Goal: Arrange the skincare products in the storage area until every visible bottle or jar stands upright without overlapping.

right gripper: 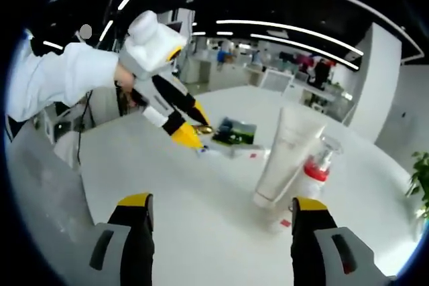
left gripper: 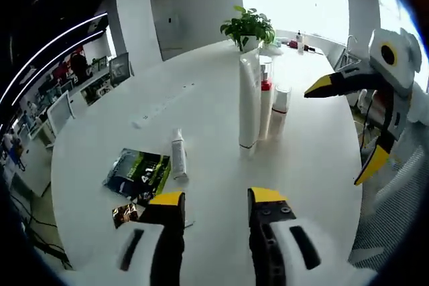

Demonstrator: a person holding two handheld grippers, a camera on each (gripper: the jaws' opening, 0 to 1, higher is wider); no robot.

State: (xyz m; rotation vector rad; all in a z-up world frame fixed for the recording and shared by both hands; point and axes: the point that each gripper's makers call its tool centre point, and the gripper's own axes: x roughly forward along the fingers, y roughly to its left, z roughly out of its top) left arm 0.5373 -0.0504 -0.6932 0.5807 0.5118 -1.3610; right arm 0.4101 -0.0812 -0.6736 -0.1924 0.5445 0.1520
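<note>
Your left gripper (left gripper: 216, 200) hangs with jaws apart and nothing between them, just above the white bench (left gripper: 315, 159). Your right gripper (right gripper: 220, 207) is spread wide as well and carries nothing; in the left gripper view it sits off at the right edge, well apart from the products.

Nearest your left gripper lies the small white tube (left gripper: 178, 154), flat on its side just beside the dark green packet (left gripper: 139, 173) and a small shiny sachet (left gripper: 125, 213). That tube looks like the 1 item left to stand up. Come down across its width, close on the body rather than the narrow end, tilt it onto its broad cap, and set it on bare bench beside the standing group, not touching it. Keep your right gripper clear so you don't knock the tall one.

Farther off, 3 products stand upright close together: the tall white tube (left gripper: 249, 100), the red-collared pump bottle (left gripper: 266, 106) just behind it, and a short clear-topped bottle (left gripper: 279, 107). You can't tell their fill levels; all are capped. A potted plant (left gripper: 249, 29) sits at the far edge.
</note>
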